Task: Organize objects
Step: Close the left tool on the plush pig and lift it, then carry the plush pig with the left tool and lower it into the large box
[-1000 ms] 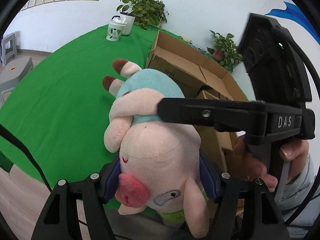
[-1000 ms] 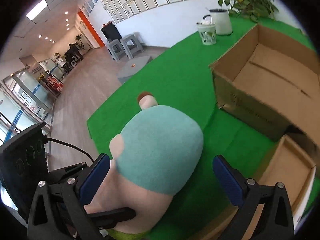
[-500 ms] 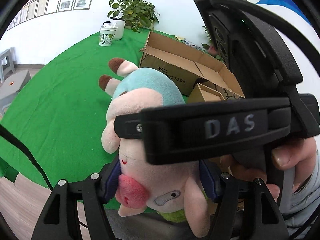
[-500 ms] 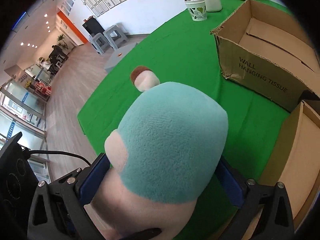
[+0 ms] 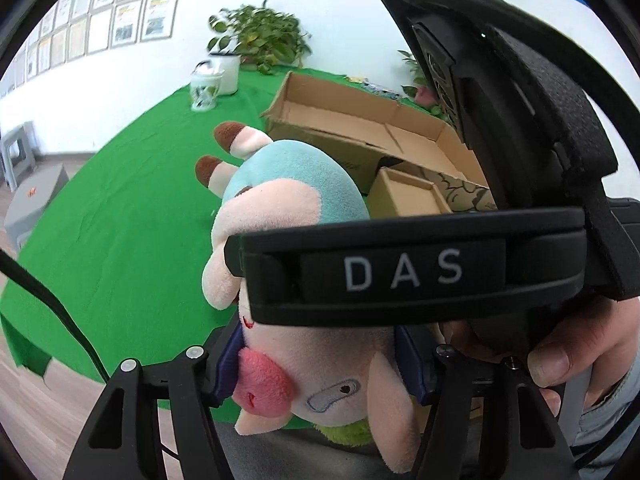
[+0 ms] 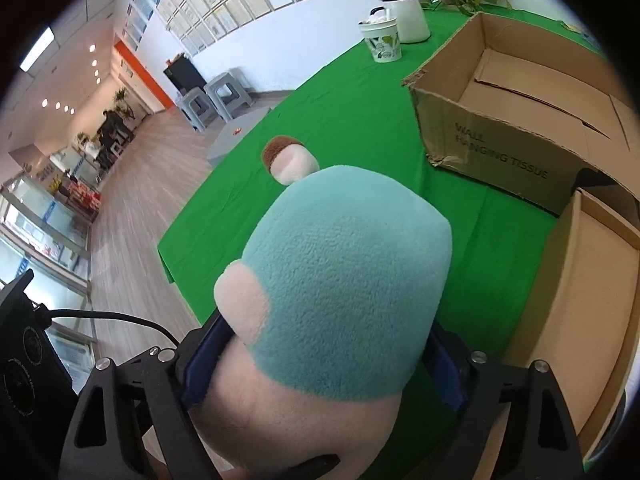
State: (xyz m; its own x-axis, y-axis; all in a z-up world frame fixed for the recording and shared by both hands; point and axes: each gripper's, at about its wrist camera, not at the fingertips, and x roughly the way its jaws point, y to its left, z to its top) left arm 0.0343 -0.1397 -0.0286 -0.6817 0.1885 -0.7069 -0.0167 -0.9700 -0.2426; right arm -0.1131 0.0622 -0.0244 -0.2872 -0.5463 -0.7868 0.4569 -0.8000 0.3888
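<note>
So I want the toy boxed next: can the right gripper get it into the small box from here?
Probably yes. The right gripper has been closing around the plush toy, and the open small box sits just beside it with nothing between.

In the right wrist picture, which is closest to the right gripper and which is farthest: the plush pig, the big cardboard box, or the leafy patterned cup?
1. Plush pig: right between the right gripper's pads.
2. Big cardboard box: farther off, on the right of the green cloth.
3. Leafy patterned cup: farthest, at the back beside the white pot.
</note>
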